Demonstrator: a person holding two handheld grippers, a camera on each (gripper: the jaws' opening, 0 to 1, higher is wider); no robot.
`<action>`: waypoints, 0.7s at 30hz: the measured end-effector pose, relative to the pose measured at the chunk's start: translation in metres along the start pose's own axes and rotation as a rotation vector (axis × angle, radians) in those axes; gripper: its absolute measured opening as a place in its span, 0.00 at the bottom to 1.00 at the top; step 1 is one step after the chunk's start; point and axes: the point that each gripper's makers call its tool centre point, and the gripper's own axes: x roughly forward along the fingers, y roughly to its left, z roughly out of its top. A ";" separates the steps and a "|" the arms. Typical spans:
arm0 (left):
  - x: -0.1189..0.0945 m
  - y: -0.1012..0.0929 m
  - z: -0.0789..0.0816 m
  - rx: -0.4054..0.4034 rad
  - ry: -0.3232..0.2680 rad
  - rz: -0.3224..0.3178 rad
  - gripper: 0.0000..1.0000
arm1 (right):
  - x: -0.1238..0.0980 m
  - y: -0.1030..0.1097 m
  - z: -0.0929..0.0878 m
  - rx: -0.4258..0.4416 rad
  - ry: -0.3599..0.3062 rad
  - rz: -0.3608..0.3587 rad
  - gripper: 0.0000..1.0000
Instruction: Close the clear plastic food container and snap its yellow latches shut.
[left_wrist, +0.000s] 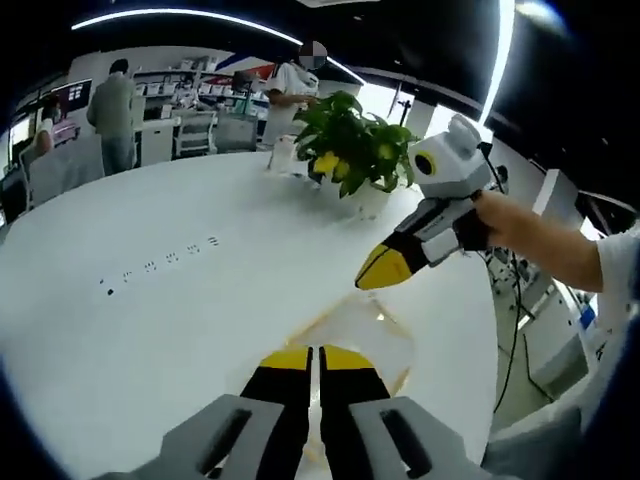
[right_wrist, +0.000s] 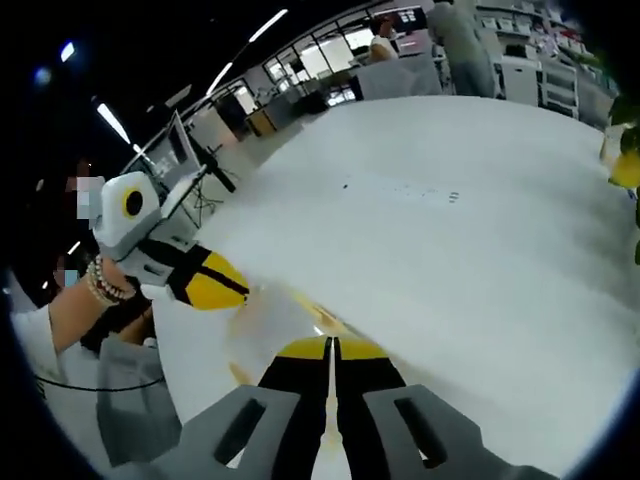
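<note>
Container (left_wrist: 365, 335) on white table (left_wrist: 150, 290), near its edge, just ahead of left gripper (left_wrist: 315, 362); clear body hard to trace against tabletop. Lid appears down; yellow strips along edges, latch state not legible. Judgement: closing likely done, latching unconfirmed.

Left gripper jaws together, nothing held. Right gripper (right_wrist: 333, 352) jaws together, nothing held; in left gripper view it hovers (left_wrist: 385, 268) just above container's far side.

Long axis, heading: cannot tell.

Plant (left_wrist: 355, 150) well beyond.

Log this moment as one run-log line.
left tool: shut, over container | right tool: shut, over container | container: on white table | latch state: cannot tell | plant: far side
</note>
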 end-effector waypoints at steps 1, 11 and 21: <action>0.003 -0.001 -0.002 0.002 0.006 0.007 0.00 | 0.004 0.003 0.000 -0.011 0.007 0.007 0.00; 0.019 -0.016 -0.021 0.047 0.057 -0.002 0.00 | 0.030 0.030 -0.007 -0.063 0.058 0.072 0.00; 0.021 -0.030 -0.039 -0.031 0.073 -0.051 0.00 | 0.045 0.033 -0.008 -0.072 0.086 0.095 0.00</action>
